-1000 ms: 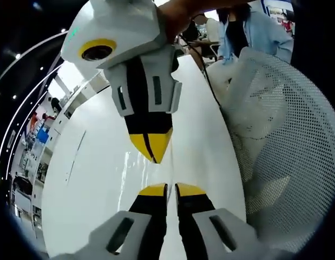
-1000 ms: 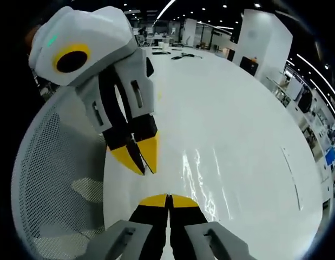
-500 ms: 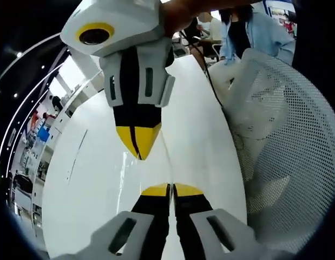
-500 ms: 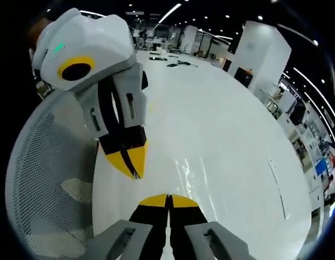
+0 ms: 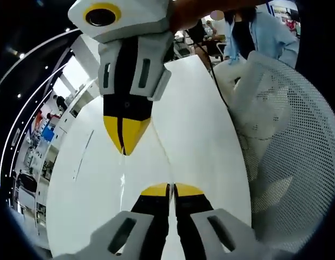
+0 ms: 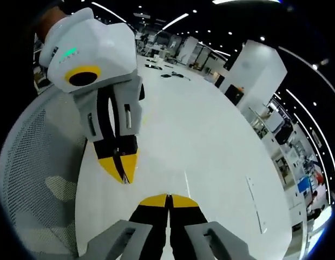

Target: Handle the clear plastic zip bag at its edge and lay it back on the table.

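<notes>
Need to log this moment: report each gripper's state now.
Left gripper: shut, holding nothing that can be made out.
Right gripper: shut, likewise.

A long white table (image 6: 210, 157) beside a white mesh chair back (image 5: 286, 162), in what looks like a large hall under strip ceiling lights (image 6: 175, 20).

Zip bag (image 5: 156, 162) too clear to trace against white table (image 5: 199, 124); mesh basket (image 5: 297, 162) cut by edge.
</notes>
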Motion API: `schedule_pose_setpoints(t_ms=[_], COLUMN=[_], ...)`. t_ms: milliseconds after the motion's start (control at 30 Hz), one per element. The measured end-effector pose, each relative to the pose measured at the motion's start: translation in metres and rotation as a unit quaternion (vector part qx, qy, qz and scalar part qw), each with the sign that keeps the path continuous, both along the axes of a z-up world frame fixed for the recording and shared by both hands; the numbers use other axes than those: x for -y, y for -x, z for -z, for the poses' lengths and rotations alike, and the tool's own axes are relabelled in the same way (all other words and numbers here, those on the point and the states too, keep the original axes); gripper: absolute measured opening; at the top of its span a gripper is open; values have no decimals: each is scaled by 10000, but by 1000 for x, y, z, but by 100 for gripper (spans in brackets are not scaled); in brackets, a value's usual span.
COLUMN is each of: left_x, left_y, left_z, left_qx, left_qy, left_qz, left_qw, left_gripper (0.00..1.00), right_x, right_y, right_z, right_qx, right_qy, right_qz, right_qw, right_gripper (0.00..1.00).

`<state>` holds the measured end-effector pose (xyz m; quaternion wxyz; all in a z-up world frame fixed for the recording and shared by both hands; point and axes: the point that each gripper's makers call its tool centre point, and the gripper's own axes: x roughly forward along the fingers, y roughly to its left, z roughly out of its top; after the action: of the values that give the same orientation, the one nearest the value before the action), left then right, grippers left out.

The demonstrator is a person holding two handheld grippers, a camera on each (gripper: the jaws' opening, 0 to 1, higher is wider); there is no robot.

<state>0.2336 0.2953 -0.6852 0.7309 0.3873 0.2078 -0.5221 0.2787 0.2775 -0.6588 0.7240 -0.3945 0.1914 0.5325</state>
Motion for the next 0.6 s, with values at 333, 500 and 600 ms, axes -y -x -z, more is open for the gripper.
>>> schedule_pose_setpoints(t_ms=[333, 500, 600], left_x=[-1, -1, -1], left_y=[-3, -4, -7], left_z=[-6, -10, -14], left_qx=[-51, -55, -9], left_qy=[68, 109, 126], left_qz=[-212, -283, -326], left_qw=[9997, 9995, 9994], left_gripper=[0, 0, 0], right_x=[-2, -2, -2], right_y=[-10, -18, -21], right_z=[-19, -28, -35], right_qx=[443, 681, 777], right_qy=[-130, -194, -238], right_qz=[75, 131, 177], right_qw=[9989, 9974, 9965], right_gripper=[0, 0, 0])
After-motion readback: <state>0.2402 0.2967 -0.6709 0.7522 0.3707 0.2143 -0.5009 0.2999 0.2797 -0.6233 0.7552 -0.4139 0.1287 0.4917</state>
